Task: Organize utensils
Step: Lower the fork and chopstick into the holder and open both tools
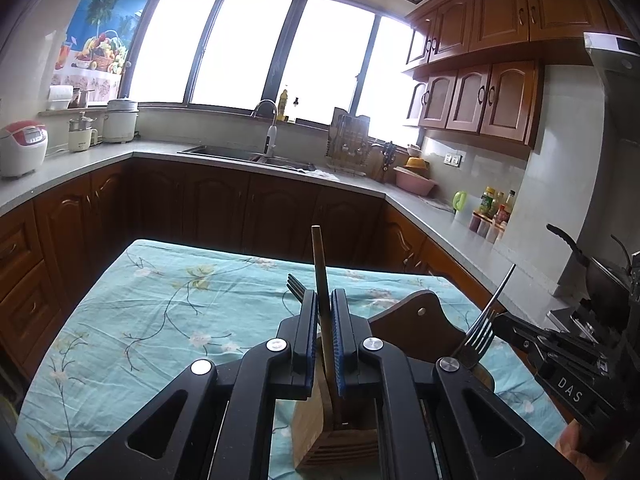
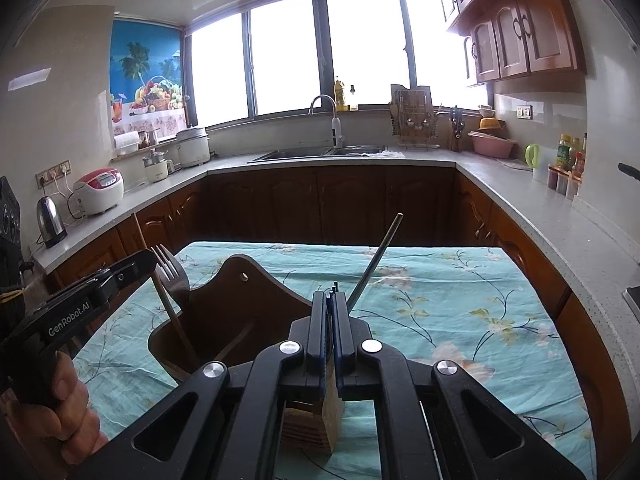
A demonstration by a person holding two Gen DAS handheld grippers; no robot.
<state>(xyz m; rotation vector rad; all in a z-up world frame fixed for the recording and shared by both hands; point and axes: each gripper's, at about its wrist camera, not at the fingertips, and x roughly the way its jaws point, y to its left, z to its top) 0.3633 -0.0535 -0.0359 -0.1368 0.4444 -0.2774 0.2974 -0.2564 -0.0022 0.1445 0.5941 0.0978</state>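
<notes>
My left gripper [image 1: 325, 300] is clamped on a wooden-handled utensil [image 1: 320, 264], upright over the wooden utensil holder [image 2: 224, 312]. My right gripper [image 2: 331, 300] pinches a metal fork [image 1: 486, 320], tines down at the holder's rim. The holder stands near the near edge of the floral-clothed table [image 2: 460, 300]. A second fork [image 2: 168, 266] stands inside.

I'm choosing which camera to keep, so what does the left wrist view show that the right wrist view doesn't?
Only the left wrist view: the metal fork tines, pointing down beside the wooden holder, and a dark pan at the far right. Only the right wrist view: a steel kettle. Both: the holder, the floral cloth, the sink, the left tool shut on a wooden stick and the right tool shut on the fork.
</notes>
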